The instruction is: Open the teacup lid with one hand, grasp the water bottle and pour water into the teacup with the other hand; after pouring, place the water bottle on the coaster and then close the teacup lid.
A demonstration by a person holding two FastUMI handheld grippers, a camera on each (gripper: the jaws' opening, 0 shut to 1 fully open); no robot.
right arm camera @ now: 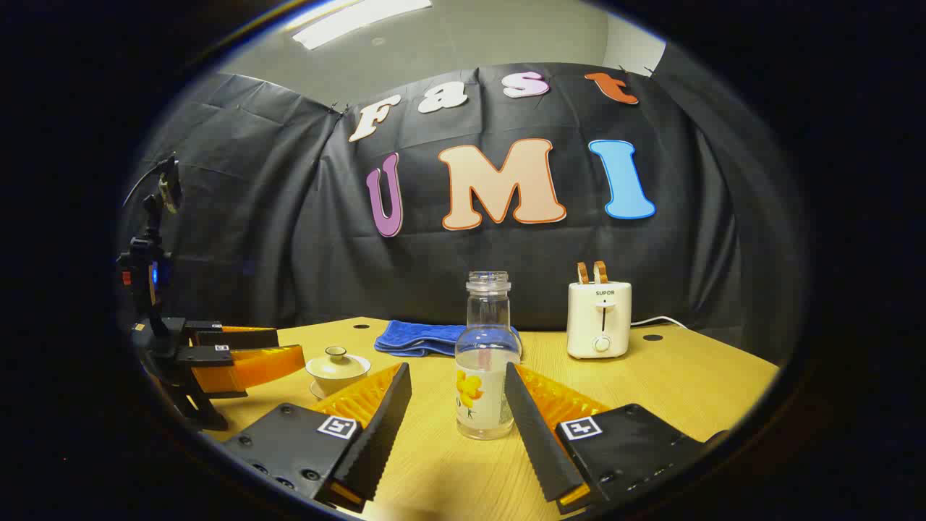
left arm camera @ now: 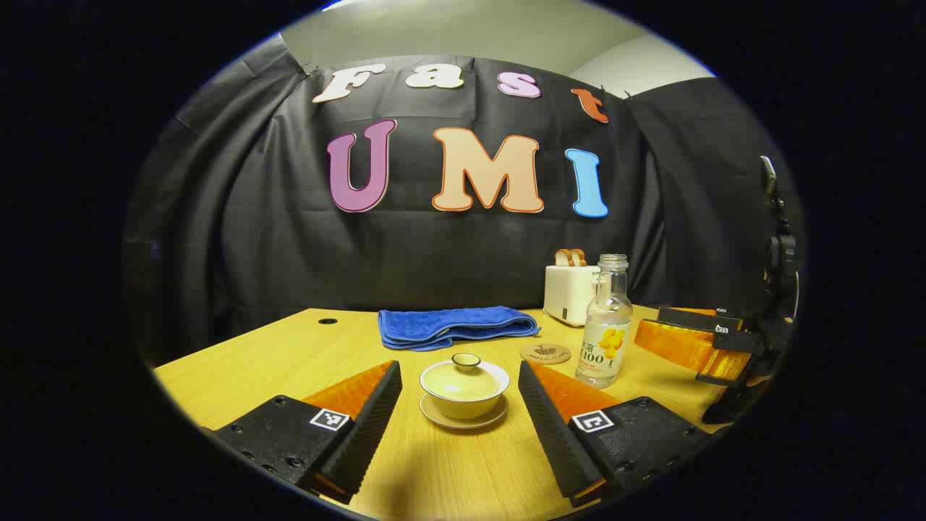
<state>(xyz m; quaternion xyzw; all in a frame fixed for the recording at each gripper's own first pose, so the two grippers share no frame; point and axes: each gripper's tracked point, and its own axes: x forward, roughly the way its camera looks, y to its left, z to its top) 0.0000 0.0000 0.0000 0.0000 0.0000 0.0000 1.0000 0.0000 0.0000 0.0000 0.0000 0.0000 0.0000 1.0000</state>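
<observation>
A cream lidded teacup (left arm camera: 464,387) sits on its saucer, lid on with a small knob (left arm camera: 466,359). My left gripper (left arm camera: 459,370) is open, its fingers on either side of the cup and just short of it. A clear, uncapped water bottle (right arm camera: 483,376) with a yellow-fruit label stands upright, holding some water. My right gripper (right arm camera: 457,369) is open around it; the right finger overlaps the bottle, the left finger stands apart. A round brown coaster (left arm camera: 545,354) lies between cup and bottle (left arm camera: 606,333). The teacup (right arm camera: 337,367) also appears at the left of the right gripper view.
A folded blue towel (left arm camera: 456,325) lies behind the cup. A white toaster (right arm camera: 599,318) with two bread slices stands at the back right, its cable (right arm camera: 658,320) trailing off. The wooden table (left arm camera: 239,362) has small round holes near the back edge.
</observation>
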